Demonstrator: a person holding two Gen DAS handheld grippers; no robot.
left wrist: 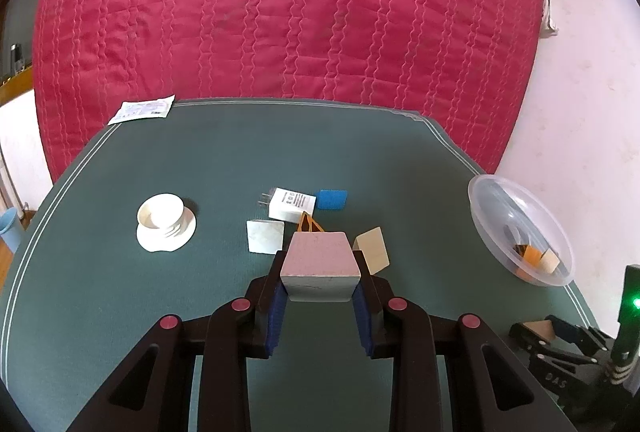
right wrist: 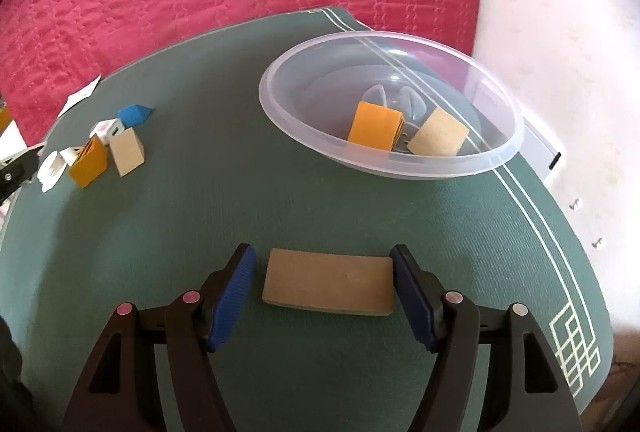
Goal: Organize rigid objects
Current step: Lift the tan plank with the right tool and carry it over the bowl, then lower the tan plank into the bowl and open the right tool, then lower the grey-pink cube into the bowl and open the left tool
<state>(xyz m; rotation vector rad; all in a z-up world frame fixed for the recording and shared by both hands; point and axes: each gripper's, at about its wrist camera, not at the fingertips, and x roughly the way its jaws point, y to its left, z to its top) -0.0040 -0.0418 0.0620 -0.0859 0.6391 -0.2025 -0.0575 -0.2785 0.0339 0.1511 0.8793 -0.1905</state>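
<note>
My left gripper [left wrist: 319, 274] is shut on a grey-pink block [left wrist: 318, 264] and holds it above the green mat [left wrist: 220, 160]. Beyond it lie a white charger [left wrist: 290, 203], a blue piece [left wrist: 331, 199], a white square tile [left wrist: 265, 236], an orange piece [left wrist: 309, 223] and a beige block [left wrist: 373, 249]. My right gripper [right wrist: 324, 284] is open, its jaws on either side of a flat beige wooden slab [right wrist: 329, 286] lying on the mat [right wrist: 224, 208]. A clear plastic bowl [right wrist: 472, 160] ahead holds an orange block [right wrist: 374, 126] and a beige block [right wrist: 438, 133].
A white cup on a saucer [left wrist: 166, 226] stands at the left of the mat. A paper sachet [left wrist: 142, 110] lies at the far left corner. The bowl [left wrist: 482, 208] sits at the mat's right edge. A red quilted bed cover [left wrist: 280, 12] lies beyond the mat.
</note>
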